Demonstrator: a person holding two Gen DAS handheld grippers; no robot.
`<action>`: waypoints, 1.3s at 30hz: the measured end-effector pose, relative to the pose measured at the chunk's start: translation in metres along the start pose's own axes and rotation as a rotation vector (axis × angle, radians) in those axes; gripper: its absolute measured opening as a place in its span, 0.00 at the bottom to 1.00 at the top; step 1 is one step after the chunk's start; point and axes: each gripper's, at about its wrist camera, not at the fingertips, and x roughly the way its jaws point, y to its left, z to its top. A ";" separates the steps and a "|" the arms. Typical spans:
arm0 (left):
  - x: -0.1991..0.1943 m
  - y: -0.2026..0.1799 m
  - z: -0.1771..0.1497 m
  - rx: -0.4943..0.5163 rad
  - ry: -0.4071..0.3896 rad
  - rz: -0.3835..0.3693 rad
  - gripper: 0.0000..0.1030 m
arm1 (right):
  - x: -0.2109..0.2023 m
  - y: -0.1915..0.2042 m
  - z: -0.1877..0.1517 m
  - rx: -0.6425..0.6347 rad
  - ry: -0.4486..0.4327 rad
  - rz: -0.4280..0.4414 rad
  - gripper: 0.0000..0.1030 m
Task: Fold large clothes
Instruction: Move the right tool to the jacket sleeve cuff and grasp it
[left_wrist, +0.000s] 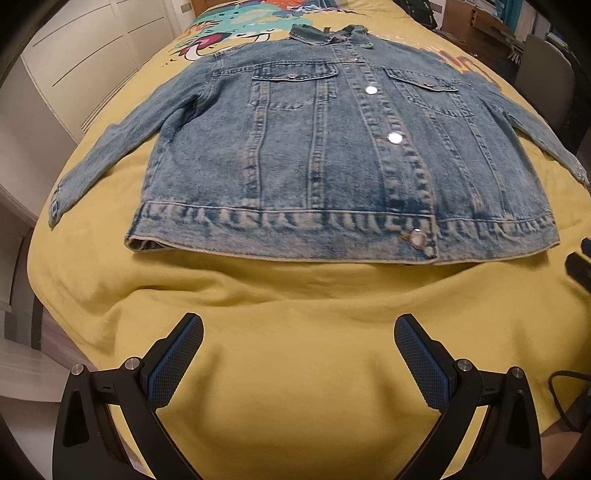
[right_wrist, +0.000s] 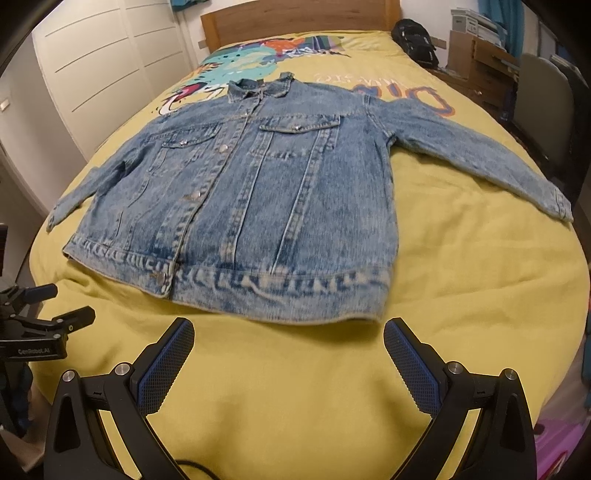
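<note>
I see a denim jacket (left_wrist: 332, 155) lying flat and front-up on the yellow bedspread (left_wrist: 295, 350), buttoned down the middle, its collar (right_wrist: 260, 86) at the far end and its hem (left_wrist: 288, 229) toward me. Both sleeves are spread outward: the left sleeve (left_wrist: 110, 158) runs toward the bed's left edge, and the right sleeve (right_wrist: 480, 155) reaches the right edge, its cuff close to where the spread falls away. My left gripper (left_wrist: 298, 341) hangs over bare spread near the hem, fingers spread wide and holding nothing; its blue pads (left_wrist: 173, 365) are clear of the cloth. My right gripper (right_wrist: 289, 343) is likewise wide and empty, just short of the hem's right part, not touching it. In the right wrist view the left tool shows at the left edge as a black clamp. A colourful print (right_wrist: 236, 62) covers the far part of the spread beyond the collar, and a wooden headboard (right_wrist: 295, 18) stands behind it. A white wardrobe (right_wrist: 92, 66) lines the left wall; a black bag (right_wrist: 413, 40) sits at the far right of the bed, with shelves (right_wrist: 480, 62) beyond.
</note>
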 end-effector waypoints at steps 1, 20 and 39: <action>0.001 0.003 0.001 -0.004 0.000 0.007 0.99 | -0.001 -0.001 0.003 -0.003 -0.006 0.000 0.99; -0.018 0.054 0.048 -0.105 -0.088 0.183 0.99 | 0.007 -0.117 0.080 0.220 -0.086 -0.080 0.99; 0.000 0.058 0.084 -0.171 0.010 0.169 0.99 | 0.058 -0.313 0.096 0.737 -0.101 -0.117 0.99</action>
